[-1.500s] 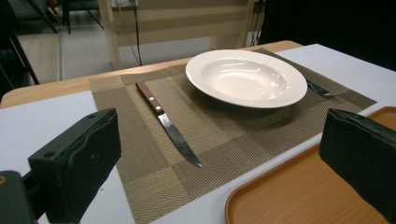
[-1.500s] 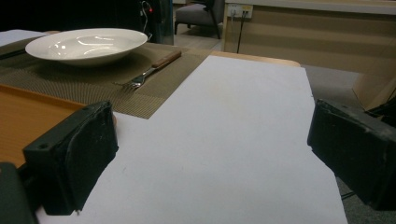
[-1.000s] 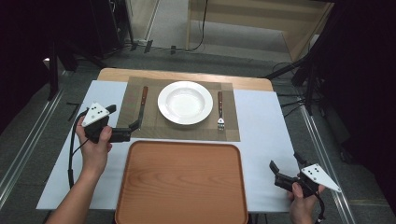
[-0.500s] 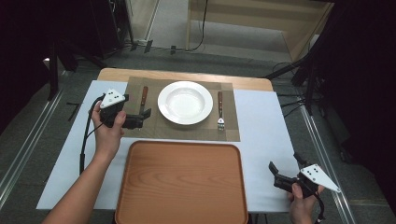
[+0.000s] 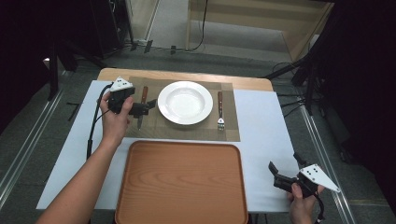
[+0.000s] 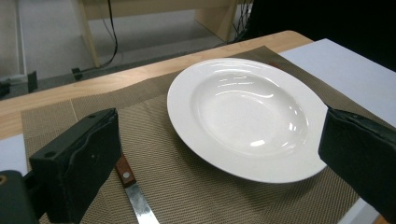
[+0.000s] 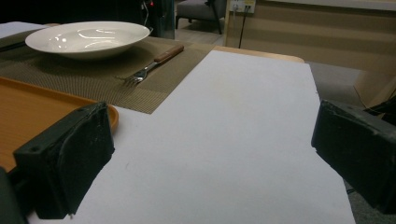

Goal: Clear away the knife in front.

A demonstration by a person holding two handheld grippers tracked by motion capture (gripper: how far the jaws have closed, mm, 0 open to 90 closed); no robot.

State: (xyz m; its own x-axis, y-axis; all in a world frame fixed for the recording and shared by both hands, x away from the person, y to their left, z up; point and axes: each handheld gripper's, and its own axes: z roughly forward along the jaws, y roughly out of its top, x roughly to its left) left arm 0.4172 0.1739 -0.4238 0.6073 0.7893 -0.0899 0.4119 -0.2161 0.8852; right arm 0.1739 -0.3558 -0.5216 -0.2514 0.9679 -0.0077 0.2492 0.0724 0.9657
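Woven placemat [image 5: 187, 133] setup: left gripper [image 5: 144, 108], jaws apart, sits over the knife [image 5: 142, 107], which runs lengthwise toward the person.

The table [image 5: 261, 126] has a white top, with a strip of light wood along its far edge. A brown woven placemat [image 5: 196, 128] lies directly on it near the far edge, in the middle. A wooden tray [image 5: 180, 184] lies at the near edge, just touching the placemat's near side.
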